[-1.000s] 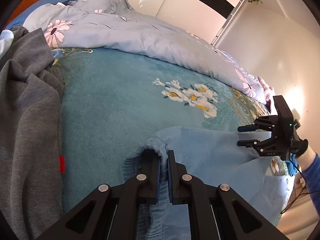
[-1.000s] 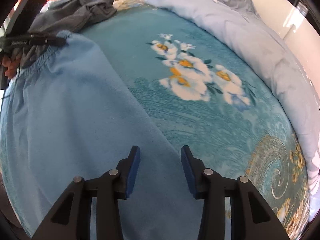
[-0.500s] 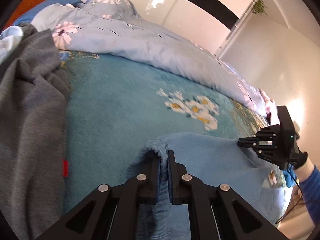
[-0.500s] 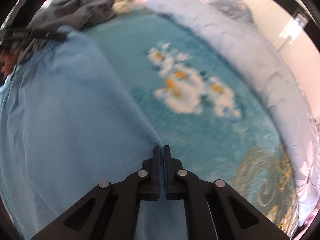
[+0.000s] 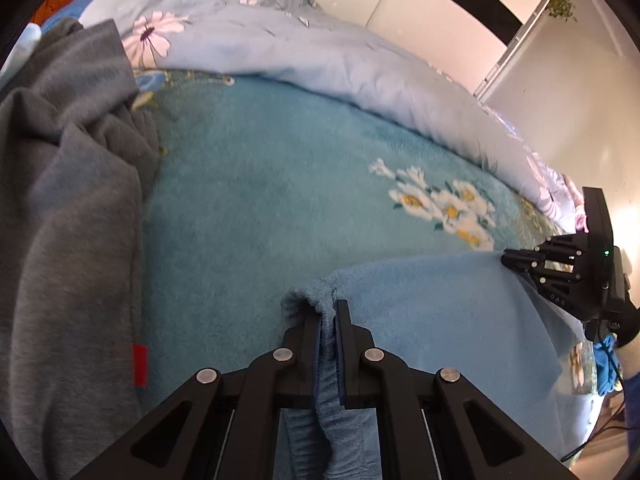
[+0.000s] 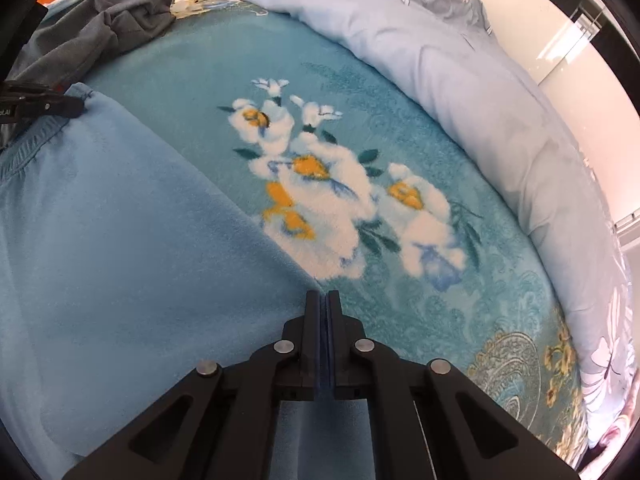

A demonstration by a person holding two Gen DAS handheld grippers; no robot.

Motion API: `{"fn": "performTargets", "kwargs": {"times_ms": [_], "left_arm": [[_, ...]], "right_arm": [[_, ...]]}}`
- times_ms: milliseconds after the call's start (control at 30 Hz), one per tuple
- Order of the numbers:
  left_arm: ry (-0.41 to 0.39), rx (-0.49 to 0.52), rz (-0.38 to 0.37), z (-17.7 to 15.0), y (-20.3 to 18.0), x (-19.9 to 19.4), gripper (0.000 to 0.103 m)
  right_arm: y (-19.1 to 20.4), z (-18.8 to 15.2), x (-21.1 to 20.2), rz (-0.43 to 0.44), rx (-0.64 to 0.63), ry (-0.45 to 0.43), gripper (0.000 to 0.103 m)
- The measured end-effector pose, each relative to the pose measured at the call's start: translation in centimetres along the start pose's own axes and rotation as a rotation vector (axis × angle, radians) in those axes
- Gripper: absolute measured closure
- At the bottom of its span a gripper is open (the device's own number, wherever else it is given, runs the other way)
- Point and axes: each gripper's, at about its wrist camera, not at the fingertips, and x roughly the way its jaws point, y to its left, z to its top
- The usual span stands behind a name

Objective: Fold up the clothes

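Right gripper [image 6: 324,300] at 6 o'clock pinches the blue garment's [image 6: 120,240] edge; grey clothes [image 6: 100,28] at 11.

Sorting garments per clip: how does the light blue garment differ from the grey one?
The blue garment is spread fairly flat on the blanket; the grey garment lies crumpled at the bed's side. The blue one is gripped by both the left tool and right tool; the grey one is untouched. Both lie on the same bed.
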Motion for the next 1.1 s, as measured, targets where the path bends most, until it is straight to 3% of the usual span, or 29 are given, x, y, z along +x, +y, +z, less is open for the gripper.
{"fn": "performTargets", "kwargs": {"times_ms": [67,133,267,333,367,567,633,700,833,1033,1100], "left_arm": [[0.008,0.007,-0.005,-0.2,-0.3,-0.4,0.093],[0.021,0.028,0.017,-0.4,-0.8,-1.2,0.077],[-0.015,0.123,0.077,-1.8,-2.3,-4.2,0.062],[-0.068,0.144,0.112,-3.3,-3.0,-6.3,0.046],[-0.096,0.138,0.112,-4.1,-3.3,-7.2,0.043],[-0.2,0.037,0.074,-9.0,-4.5,-10.8,0.036],[-0.207,-0.009,0.054,-10.2,-4.8,-11.1,0.035],[-0.204,-0.052,0.04,-11.1,-5.1,-11.2,0.035],[-0.199,-0.092,0.039,-12.3,-6.2,-11.7,0.033],[-0.198,-0.095,0.065,-12.4,-7.5,-12.7,0.031],[-0.203,-0.081,0.075,-12.1,-7.9,-12.9,0.03]], "right_arm": [[0.0,-0.2,-0.7,-0.002,0.011,-0.012,0.087],[-0.5,-0.8,-2.7,-0.024,0.05,-0.044,0.064],[-1.0,-4.4,-8.3,-0.04,0.198,-0.153,0.058],[-3.1,-8.2,-10.7,-0.039,0.313,-0.203,0.049],[-4.3,-10.6,-11.9,-0.046,0.378,-0.22,0.047],[-11.8,-28.2,-13.8,-0.181,0.855,-0.097,0.047],[-13.5,-33.2,-14.0,-0.159,1.022,-0.1,0.047],[-14.2,-36.0,-14.0,-0.133,1.114,-0.107,0.047],[-15.0,-38.4,-12.9,-0.052,1.211,-0.153,0.047],[-15.7,-37.6,-11.3,0.018,1.233,-0.224,0.047],[-15.7,-37.0,-10.9,0.043,1.224,-0.237,0.059]]}}
